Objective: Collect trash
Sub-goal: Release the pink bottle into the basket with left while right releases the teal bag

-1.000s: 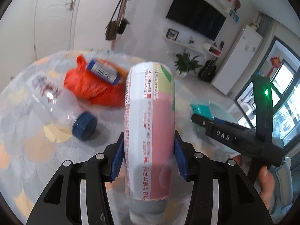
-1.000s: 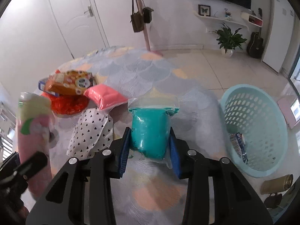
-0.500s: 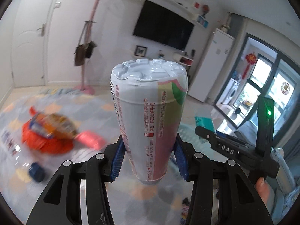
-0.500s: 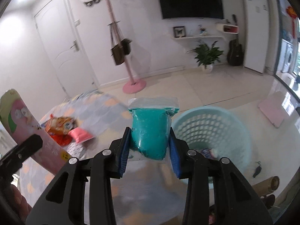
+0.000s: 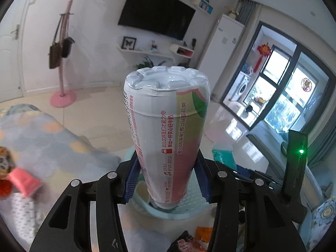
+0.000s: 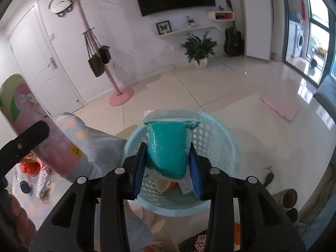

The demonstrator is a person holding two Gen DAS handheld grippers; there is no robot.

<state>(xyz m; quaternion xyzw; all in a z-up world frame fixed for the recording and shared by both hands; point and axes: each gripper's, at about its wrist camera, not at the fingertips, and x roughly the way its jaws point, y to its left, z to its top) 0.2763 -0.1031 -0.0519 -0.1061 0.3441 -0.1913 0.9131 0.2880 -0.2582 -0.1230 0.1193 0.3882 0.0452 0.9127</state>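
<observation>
My left gripper (image 5: 167, 180) is shut on a pink, green and white drink bottle (image 5: 168, 130), held with its base pointing away, above the light blue basket (image 5: 142, 199). That bottle (image 6: 35, 126) also shows at the left of the right wrist view. My right gripper (image 6: 168, 168) is shut on a zip bag of teal stuff (image 6: 169, 145), held over the light blue perforated basket (image 6: 218, 138). Inside the basket lie a cup and some wrappers (image 6: 163, 185).
A patterned table edge (image 5: 42, 138) lies to the left with a pink packet (image 5: 25, 181), a dotted bag (image 6: 43, 180) and a red bag (image 6: 29, 167). On the floor are a pink coat stand (image 6: 120, 93), a brown tin (image 6: 289, 197) and snack wrappers (image 5: 189, 242).
Both grippers swung to the right, away from the table, carrying the bottle and the teal bag; the basket now sits under them. Neither grip has changed.
</observation>
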